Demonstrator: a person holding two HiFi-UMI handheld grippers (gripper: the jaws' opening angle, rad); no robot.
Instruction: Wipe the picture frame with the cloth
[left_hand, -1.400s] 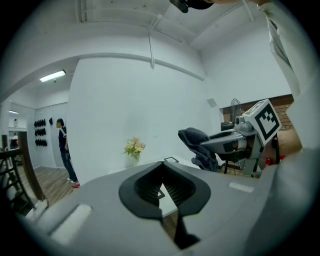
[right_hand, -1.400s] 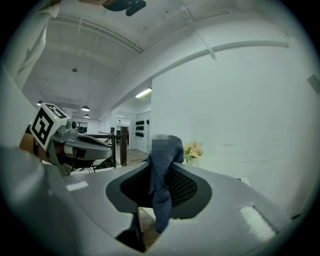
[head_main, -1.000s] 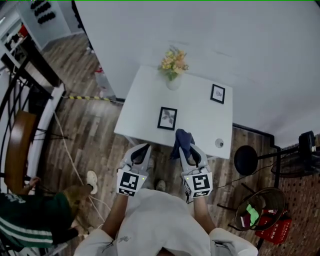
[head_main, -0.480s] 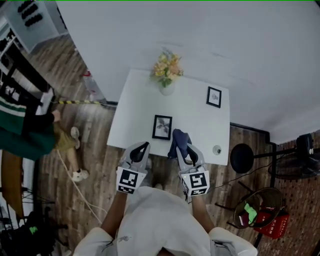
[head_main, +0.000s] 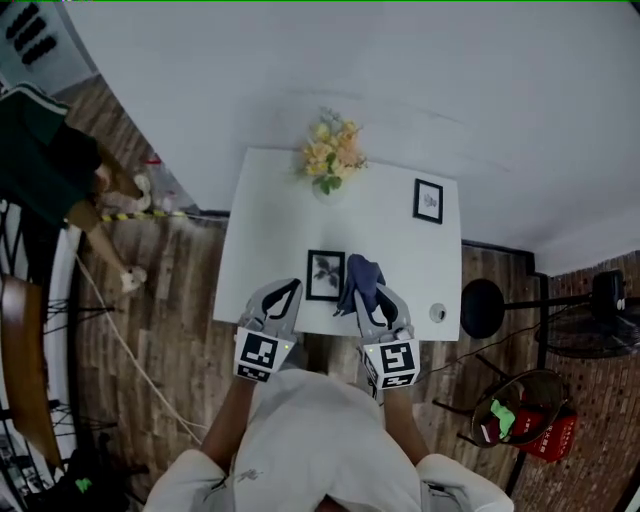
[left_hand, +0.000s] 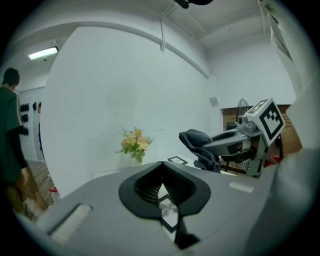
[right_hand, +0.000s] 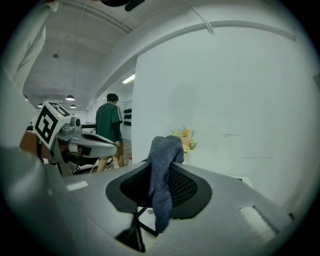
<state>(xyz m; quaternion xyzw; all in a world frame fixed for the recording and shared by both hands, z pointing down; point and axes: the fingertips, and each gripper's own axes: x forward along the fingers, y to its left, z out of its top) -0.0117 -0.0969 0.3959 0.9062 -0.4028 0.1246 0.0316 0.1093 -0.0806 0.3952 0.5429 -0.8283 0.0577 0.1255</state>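
A black picture frame (head_main: 325, 275) with a plant print lies flat near the front edge of the white table (head_main: 270, 230). My right gripper (head_main: 368, 292) is shut on a dark blue cloth (head_main: 360, 280), which hangs just right of the frame. In the right gripper view the cloth (right_hand: 162, 185) drapes down between the jaws. My left gripper (head_main: 286, 294) is shut with nothing in it, just left of the frame at the table's front edge. Between its jaws a sliver of the frame (left_hand: 166, 212) shows below.
A second small frame (head_main: 428, 200) lies at the table's back right and a vase of flowers (head_main: 328, 160) stands at the back. A small round object (head_main: 437, 313) sits at the front right corner. A black stool (head_main: 482, 308) stands right of the table. A person (head_main: 50, 160) stands at the far left.
I have stepped closer to the table, so both grippers now reach over its front edge beside the frame. The person at the left has walked toward the back.
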